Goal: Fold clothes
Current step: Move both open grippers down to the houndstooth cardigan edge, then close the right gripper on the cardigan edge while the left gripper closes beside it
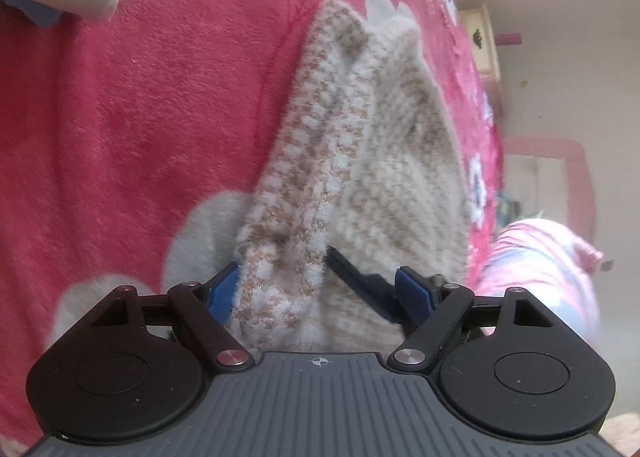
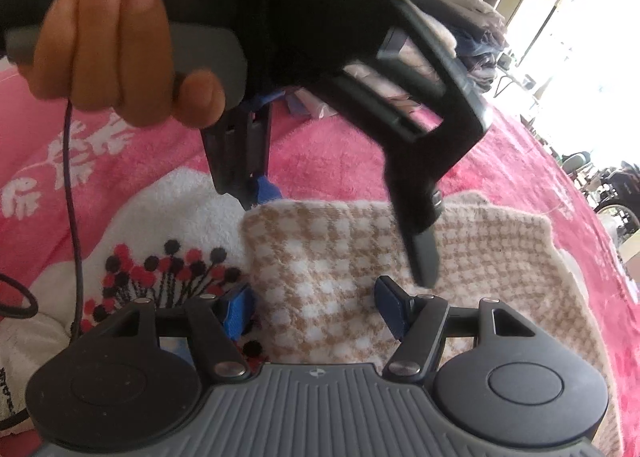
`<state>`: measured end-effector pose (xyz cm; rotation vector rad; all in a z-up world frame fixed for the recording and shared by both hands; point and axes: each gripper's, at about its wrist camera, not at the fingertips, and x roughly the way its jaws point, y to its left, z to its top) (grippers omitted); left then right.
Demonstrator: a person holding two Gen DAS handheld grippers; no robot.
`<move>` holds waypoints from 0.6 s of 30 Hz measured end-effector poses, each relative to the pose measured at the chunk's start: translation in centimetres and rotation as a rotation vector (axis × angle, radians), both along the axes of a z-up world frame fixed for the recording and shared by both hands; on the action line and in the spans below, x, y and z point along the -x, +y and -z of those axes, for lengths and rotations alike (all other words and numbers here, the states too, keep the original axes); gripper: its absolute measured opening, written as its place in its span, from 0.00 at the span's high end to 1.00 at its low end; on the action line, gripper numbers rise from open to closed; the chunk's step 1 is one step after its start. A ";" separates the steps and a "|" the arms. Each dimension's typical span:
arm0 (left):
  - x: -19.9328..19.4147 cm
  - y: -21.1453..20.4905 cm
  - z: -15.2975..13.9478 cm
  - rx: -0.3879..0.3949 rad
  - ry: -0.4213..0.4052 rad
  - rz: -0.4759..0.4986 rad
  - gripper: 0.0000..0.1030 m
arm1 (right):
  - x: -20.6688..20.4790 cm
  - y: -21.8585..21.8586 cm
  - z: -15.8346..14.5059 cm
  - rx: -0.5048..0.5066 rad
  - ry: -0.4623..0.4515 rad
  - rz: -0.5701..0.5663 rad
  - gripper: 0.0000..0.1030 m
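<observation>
Left tool (image 1: 320,289): released, sweater (image 1: 360,161) between | right tool (image 2: 316,309): released | pink blanket (image 1: 140,117)

Both pictures are bright with daylight. In the right wrist view the window (image 2: 592,25) at the upper right is so bright it turns all white (nothing shows there). The hand (image 2: 116,45) at the upper left is close and a bit fuzzy. In the left wrist view the blanket (image 1: 120,117) looks soft and smeared. Edges bend round, and shadows are faint.
</observation>
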<state>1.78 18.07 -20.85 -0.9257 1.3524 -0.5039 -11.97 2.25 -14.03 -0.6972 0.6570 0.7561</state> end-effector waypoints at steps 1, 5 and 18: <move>0.0 0.1 -0.1 0.019 0.008 -0.007 0.21 | 0.0 0.1 0.0 0.004 -0.012 0.002 0.35; 0.1 -0.1 -0.6 0.062 0.026 -0.024 0.21 | -0.2 0.8 0.5 0.030 -0.066 0.023 0.34; -1.0 1.7 -2.4 0.150 -0.051 -0.091 0.21 | -2.6 -0.6 -1.1 -0.044 -0.051 0.119 0.80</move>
